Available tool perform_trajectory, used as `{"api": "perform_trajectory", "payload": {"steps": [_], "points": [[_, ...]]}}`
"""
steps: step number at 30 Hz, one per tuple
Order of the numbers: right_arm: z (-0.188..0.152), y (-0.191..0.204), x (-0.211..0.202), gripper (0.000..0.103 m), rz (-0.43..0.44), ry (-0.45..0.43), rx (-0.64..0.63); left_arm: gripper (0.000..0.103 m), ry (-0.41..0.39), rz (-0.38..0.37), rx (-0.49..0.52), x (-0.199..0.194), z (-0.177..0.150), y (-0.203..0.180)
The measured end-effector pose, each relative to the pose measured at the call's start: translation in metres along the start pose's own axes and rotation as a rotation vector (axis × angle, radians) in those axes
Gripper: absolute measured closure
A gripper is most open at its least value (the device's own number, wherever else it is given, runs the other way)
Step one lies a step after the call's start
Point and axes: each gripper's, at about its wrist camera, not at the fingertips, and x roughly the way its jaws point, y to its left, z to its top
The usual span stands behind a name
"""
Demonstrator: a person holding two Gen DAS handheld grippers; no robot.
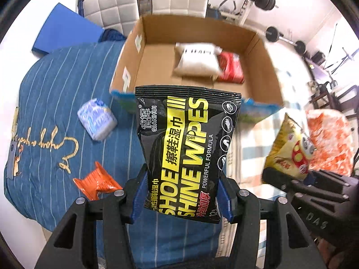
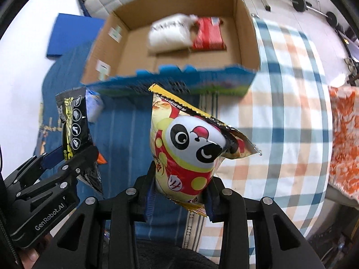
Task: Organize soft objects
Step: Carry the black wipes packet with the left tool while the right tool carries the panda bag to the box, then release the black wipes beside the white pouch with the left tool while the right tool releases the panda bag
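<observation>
Holding both packs upright, long axes vertical, your left hand-held gripper clamps the shoe wipes pack while your right hand-held gripper grips the panda snack bag before the cardboard box.

One cardboard box holds two packs: one white pack and one red pack. Two packs are held aloft, one black wipes pack and one panda snack bag. Two small packs lie on the blue cloth: one pale blue, one orange.
</observation>
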Motion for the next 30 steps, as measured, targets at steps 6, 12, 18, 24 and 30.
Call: {"api": "perform_trajectory", "payload": {"steps": [6, 12, 18, 24, 30], "points": [[0.015, 0.01, -0.036, 0.066, 0.078, -0.037, -0.018, 0.052, -0.066, -0.044, -0.013, -0.035, 0.033, 0.005], [0.065, 0.016, -0.045, 0.066, 0.094, -0.061, -0.036, 0.052, -0.107, -0.072, -0.012, -0.05, 0.082, 0.015], [0.131, 0.007, -0.011, 0.066, 0.054, 0.019, -0.042, 0.052, -0.076, -0.055, -0.008, -0.024, 0.144, 0.032], [0.179, -0.013, 0.063, 0.066, 0.026, 0.213, -0.06, 0.051, 0.057, -0.056, -0.017, 0.036, 0.198, 0.049], [0.2, -0.035, 0.131, 0.066, -0.006, 0.382, -0.066, 0.051, 0.188, -0.058, -0.033, 0.105, 0.238, 0.066]]}}
